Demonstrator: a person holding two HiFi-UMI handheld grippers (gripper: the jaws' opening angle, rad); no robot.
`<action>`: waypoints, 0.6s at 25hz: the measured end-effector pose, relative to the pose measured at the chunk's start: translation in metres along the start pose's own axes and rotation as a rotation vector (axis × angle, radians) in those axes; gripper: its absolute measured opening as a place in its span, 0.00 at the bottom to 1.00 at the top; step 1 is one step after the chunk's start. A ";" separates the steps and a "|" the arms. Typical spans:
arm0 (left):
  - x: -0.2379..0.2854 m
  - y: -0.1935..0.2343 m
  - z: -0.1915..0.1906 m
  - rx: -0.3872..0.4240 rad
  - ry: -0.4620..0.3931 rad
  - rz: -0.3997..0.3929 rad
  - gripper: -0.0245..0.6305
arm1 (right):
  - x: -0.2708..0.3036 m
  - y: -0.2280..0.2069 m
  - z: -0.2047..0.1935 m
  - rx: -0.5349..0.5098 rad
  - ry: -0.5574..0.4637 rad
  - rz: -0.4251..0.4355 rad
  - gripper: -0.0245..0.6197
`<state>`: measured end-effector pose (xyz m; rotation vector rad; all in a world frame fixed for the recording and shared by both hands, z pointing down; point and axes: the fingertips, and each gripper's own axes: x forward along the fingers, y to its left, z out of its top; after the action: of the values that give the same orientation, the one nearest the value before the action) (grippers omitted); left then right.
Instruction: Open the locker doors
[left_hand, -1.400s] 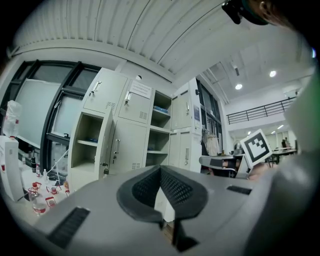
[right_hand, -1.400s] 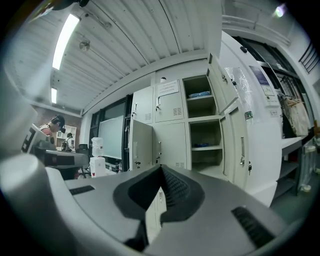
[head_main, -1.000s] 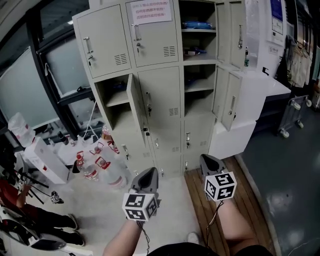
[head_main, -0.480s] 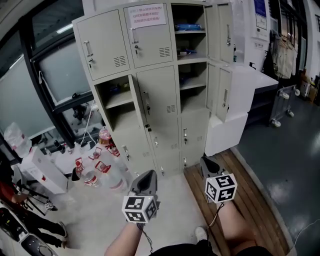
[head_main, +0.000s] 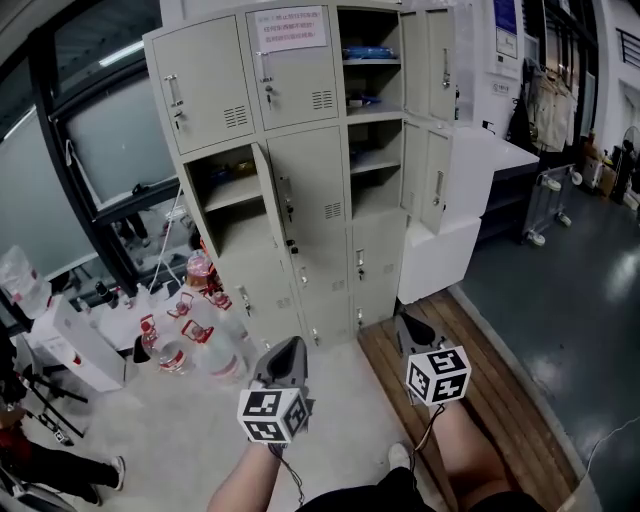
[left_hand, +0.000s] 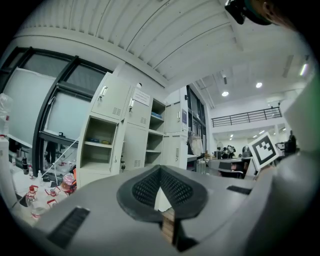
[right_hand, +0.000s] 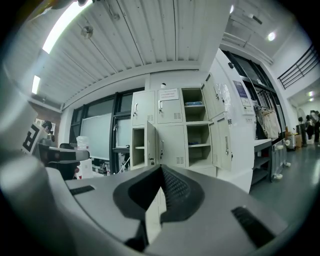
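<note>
Here the locker cabinet stands upright ahead of the person, and both tools hang low in front of its bottom row, apart from it and touching none of its doors. The left tool points at the cabinet's lower left part; in the left gripper view its dark ribbed pads meet at the tip with nothing between them. The right tool is level with the cabinet's right-hand column, and its own view shows the jaws pressed together and empty as well. On the cabinet, the top-left door is closed, as is the top-middle door, which carries a paper notice. The middle-left door stands swung out, baring its shelf. The middle-centre door is closed. In the right-hand column the upper door and the door below it both stand open, with shelves showing. The small doors of the bottom rows look closed. Left of the cabinet's foot, large water bottles sit on the floor; a wooden platform lies before its right side.
</note>
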<state>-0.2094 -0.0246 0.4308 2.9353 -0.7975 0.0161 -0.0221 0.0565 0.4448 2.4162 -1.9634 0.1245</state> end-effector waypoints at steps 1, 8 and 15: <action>-0.002 0.000 -0.001 -0.002 -0.001 -0.004 0.04 | -0.002 0.002 -0.001 -0.001 0.001 -0.002 0.04; -0.013 -0.001 0.002 0.004 -0.003 -0.025 0.04 | -0.012 0.013 0.001 -0.005 0.000 -0.017 0.04; -0.019 -0.004 0.002 0.008 -0.006 -0.028 0.04 | -0.019 0.016 0.002 -0.006 -0.004 -0.016 0.04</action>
<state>-0.2237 -0.0121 0.4280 2.9545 -0.7592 0.0088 -0.0419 0.0715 0.4410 2.4300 -1.9425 0.1128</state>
